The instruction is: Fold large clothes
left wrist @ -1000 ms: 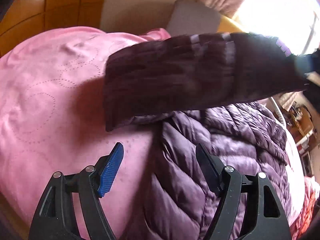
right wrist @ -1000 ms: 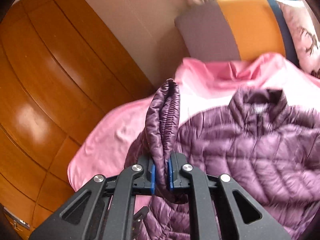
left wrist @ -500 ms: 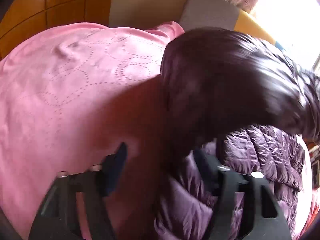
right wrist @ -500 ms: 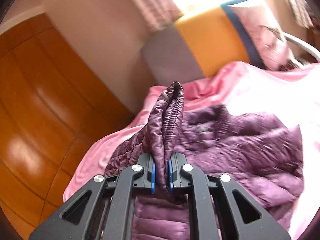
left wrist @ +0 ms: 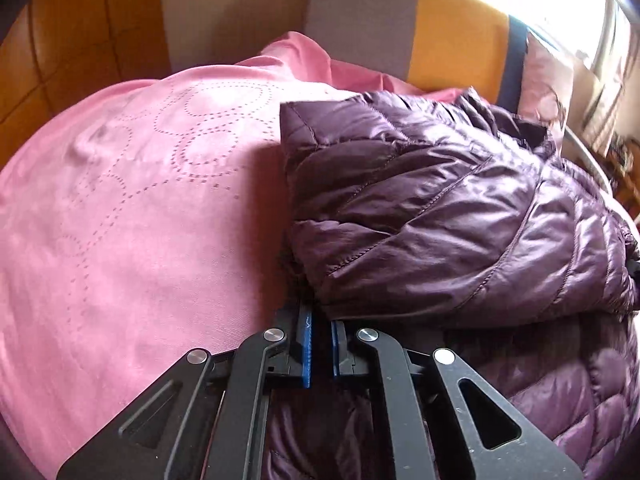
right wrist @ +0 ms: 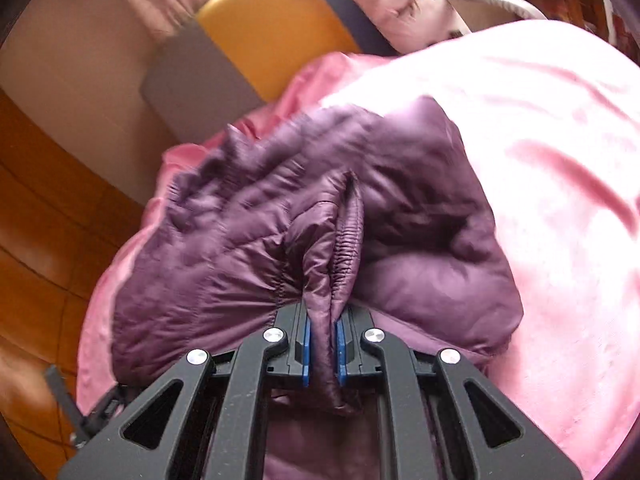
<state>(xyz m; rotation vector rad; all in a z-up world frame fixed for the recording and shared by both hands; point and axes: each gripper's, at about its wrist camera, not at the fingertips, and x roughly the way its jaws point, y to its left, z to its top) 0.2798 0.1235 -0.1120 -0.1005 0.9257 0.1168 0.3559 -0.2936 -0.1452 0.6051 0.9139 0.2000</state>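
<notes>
On the bed, over a pink bedspread (left wrist: pixel 132 216), lay the purple quilted jacket (left wrist: pixel 440 204), partly folded, one padded panel doubled over the rest of the garment. Seen from the left wrist, the folded panel sat to the right of the bare pink cloth, its near corner reaching down to the left gripper (left wrist: pixel 319 354). That gripper's jaws had come almost together, the blue pads with only a thin slot between them; the jacket's dark edge lay just at and past their tips, but whether any fabric was truly caught in the slot I could not tell, since the overhanging panel hid the tips. Seen from the right wrist, the right gripper (right wrist: pixel 322 354) was clenched on the jacket (right wrist: pixel 280 240): a gathered, elastic-ribbed fold of purple fabric rose straight up from between the blue pads, and a short tail of it hung down behind them toward the camera. Beyond that pinched fold the jacket bulged in a rumpled heap, somewhat blurred, with the pink bedspread (right wrist: pixel 552 168) spreading to the right and far side. At the head of the bed stood a headboard (left wrist: pixel 452 36) in grey, orange and dark blue bands, with a pale patterned pillow (right wrist: pixel 400 4) leaning at its right. Wooden panelling (right wrist: pixel 44 208) filled the left side of the scene.
</notes>
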